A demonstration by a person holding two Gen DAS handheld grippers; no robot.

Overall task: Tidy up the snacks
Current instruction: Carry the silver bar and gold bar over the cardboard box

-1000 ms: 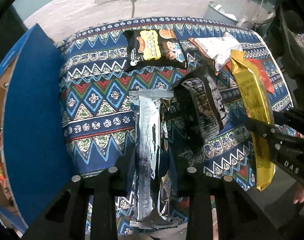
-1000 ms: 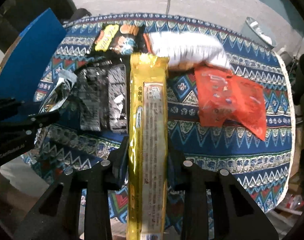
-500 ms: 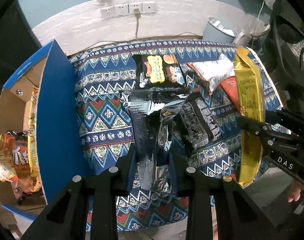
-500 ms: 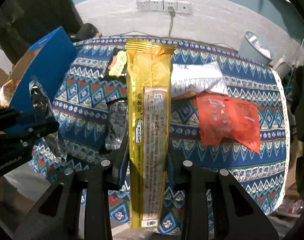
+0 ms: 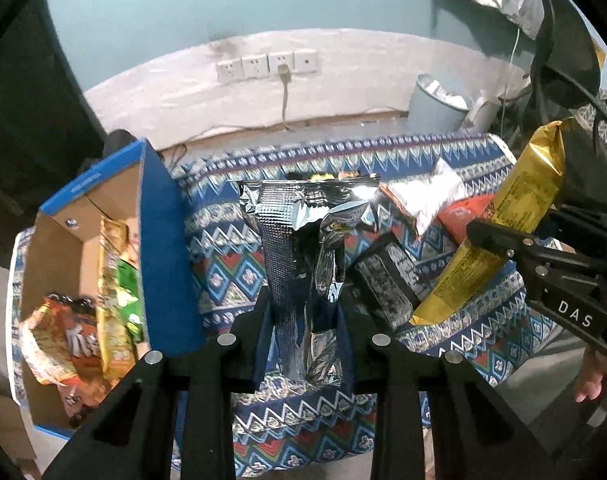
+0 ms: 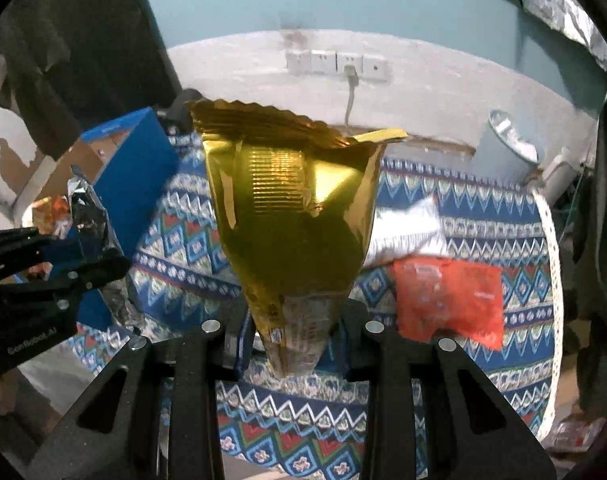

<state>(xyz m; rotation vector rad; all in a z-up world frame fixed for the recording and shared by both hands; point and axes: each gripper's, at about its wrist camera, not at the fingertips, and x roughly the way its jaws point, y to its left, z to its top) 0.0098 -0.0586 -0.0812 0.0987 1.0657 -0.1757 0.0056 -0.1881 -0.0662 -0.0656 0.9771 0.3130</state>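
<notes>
Silver pkt (image 5: 291, 240) and gold pkt (image 6: 295, 216) both lifted upright above table, other snacks flat.

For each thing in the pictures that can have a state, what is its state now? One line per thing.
Left gripper: shut on the silver packet.
Right gripper: shut on the gold packet.
Silver packet: held, lifted off the table.
Gold packet: held, lifted off the table.
Blue box: open, snack bags inside.
Red packet: lying flat on the tablecloth.
White packet: lying on the tablecloth.
Black packet: lying on the tablecloth.

Silver packet (image 5: 291, 248), gold packet (image 6: 291, 216), orange-red packet (image 6: 449, 296), blue box (image 5: 159, 240), blue zigzag-patterned cloth (image 5: 223, 280)
</notes>
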